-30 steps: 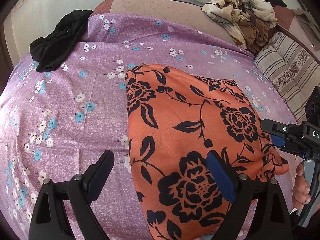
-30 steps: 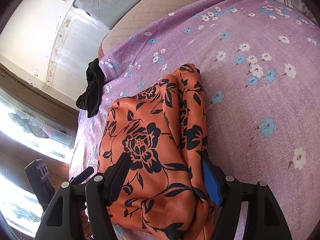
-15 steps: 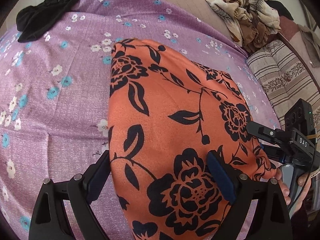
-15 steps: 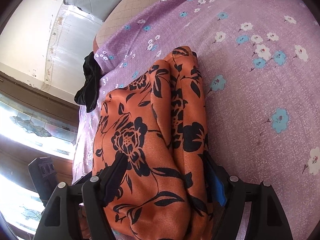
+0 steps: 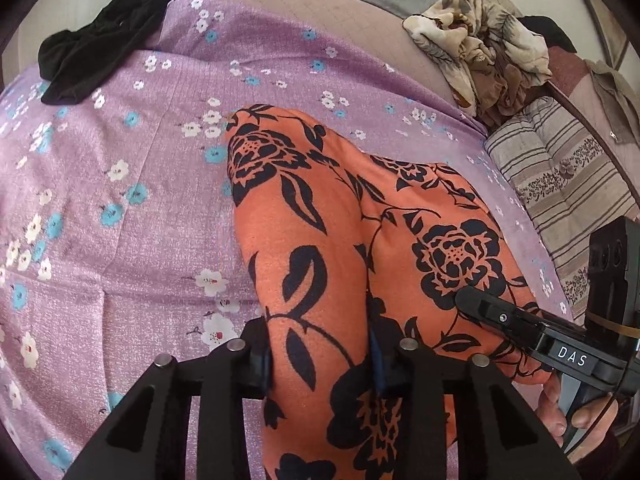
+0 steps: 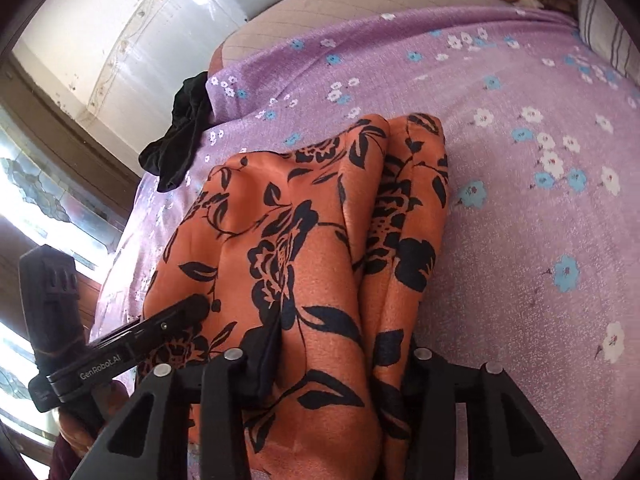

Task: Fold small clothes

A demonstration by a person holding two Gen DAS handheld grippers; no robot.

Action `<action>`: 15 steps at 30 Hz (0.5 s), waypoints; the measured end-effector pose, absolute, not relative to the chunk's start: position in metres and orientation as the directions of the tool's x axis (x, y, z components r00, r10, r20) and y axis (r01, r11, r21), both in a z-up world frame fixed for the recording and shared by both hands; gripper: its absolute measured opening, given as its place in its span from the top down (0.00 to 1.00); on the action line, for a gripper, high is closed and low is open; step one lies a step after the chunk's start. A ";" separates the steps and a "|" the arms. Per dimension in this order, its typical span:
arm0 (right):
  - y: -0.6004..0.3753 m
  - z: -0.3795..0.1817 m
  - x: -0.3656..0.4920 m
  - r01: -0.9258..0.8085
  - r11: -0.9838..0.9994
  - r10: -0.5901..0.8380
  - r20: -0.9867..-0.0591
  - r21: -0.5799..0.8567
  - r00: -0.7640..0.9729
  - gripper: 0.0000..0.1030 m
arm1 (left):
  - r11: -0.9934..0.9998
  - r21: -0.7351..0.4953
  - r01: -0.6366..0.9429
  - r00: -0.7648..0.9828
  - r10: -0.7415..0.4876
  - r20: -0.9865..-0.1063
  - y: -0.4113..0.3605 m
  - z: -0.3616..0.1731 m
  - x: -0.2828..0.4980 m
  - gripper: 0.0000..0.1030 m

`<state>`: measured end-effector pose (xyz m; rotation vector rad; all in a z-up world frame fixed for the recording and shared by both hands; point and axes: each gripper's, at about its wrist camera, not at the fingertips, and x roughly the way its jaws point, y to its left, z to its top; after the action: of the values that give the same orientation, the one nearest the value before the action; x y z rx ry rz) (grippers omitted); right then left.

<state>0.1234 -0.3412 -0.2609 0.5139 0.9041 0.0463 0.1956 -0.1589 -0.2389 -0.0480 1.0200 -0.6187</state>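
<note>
left gripper (image 5: 320, 354): jaws closing, pads pressed on a bunched ridge of the orange floral garment (image 5: 340, 264) at its near edge
right gripper (image 6: 344, 354): jaws closing, clamped on a fold of the same garment near its right-hand side
orange floral garment: spread ahead of both grippers on the purple flowered sheet (image 5: 160, 208), puckered up between each pair of fingers, far end lying flat; in the right wrist view, doubled along the right side into two long ridges
hand (image 5: 568, 408): seen to the right of the left gripper, wrapped round the right gripper's handle
black garment (image 5: 100, 44): crumpled far ahead and to the left of the left gripper, at the sheet's far edge, well apart from the orange one
beige patterned clothes (image 5: 480, 44): heaped far ahead and to the right of the left gripper
striped cushion (image 5: 568, 184): off to the right, just beside the sheet
</note>
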 end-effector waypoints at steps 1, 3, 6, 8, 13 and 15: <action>-0.336 -0.256 0.122 0.165 0.893 0.230 -0.739 0.419 0.633 0.60 | 0.831 -0.306 0.465 0.380 -0.499 -0.779 -0.158 -0.236 0.195 0.66; -0.326 -0.247 0.120 0.158 0.911 0.194 -0.736 0.380 0.648 0.61 | 0.839 -0.285 0.464 0.406 -0.488 -0.773 -0.153 -0.226 0.191 0.66; -0.310 -0.229 0.113 0.125 0.934 0.160 -0.706 0.334 0.689 0.62 | 0.839 -0.279 0.466 0.447 -0.496 -0.744 -0.138 -0.202 0.186 0.66; -0.301 -0.215 0.106 0.093 0.941 0.159 -0.669 0.325 0.726 0.62 | 0.842 -0.272 0.466 0.475 -0.497 -0.726 -0.125 -0.186 0.179 0.66; -0.280 -0.199 0.092 0.030 0.917 0.241 -0.612 0.397 0.753 0.62 | 0.865 -0.240 0.440 0.508 -0.460 -0.728 -0.086 -0.176 0.153 0.65; -0.262 -0.203 0.087 0.027 0.914 0.255 -0.625 0.405 0.738 0.62 | 0.882 -0.227 0.414 0.486 -0.425 -0.763 -0.073 -0.188 0.146 0.64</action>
<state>0.0871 -0.2623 -0.2032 0.4080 0.7346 0.1288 0.1462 -0.0732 -0.1877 -0.0132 0.9322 -0.5102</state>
